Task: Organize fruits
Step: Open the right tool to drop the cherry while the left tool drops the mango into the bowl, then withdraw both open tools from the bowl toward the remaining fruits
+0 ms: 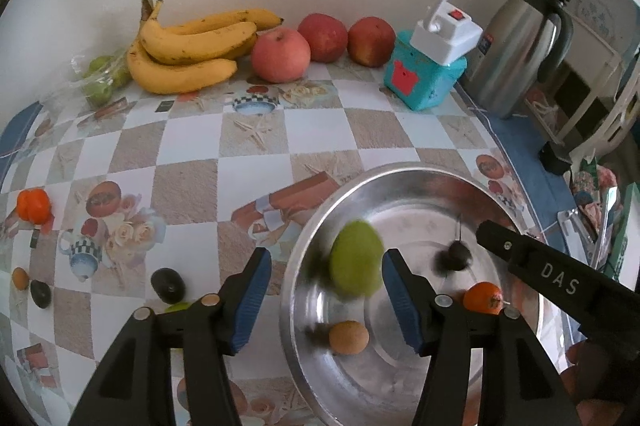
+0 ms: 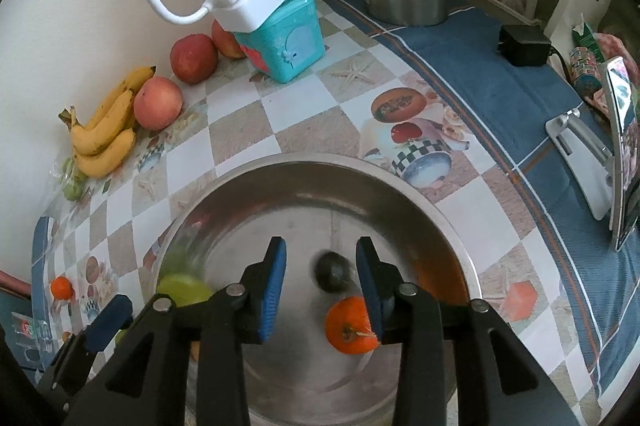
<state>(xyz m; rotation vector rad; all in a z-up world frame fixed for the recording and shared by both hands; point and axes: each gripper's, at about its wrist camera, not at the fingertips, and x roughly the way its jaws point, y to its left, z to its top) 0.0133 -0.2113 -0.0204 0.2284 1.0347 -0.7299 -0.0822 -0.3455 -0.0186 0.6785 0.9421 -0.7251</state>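
Two grippers hang over the steel bowl (image 1: 404, 186), both pointing steeply down into it, which we read as the drop-off stage of sorting small fruit off the cloth. Nearest us, the left gripper (image 1: 326, 300) stands part open with nothing pressed between its blue pads; the green fruit (image 1: 355, 258) shows blurred between the jaws and free of both, so we judge it released into the bowl. The right gripper (image 2: 321, 286) stands narrowly parted and holds nothing; the dark fruit (image 2: 333, 271) lies blurred just beyond its pads, apparently let go as well. An orange fruit (image 2: 349, 326) and a tan round fruit (image 1: 348, 337) rest on the bowl floor. Left of the bowl, more small fruits wait on the checked tablecloth (image 1: 256, 134): a dark one (image 1: 168, 285) and an orange one (image 1: 34, 205). At the wall we find bananas (image 1: 188, 50), three apples (image 1: 281, 55), a teal box (image 1: 424, 74) carrying a white lamp base (image 1: 446, 34), and a steel jug (image 1: 520, 46). The only legible writing is "DAS" on the right gripper's body, seen from the left wrist.
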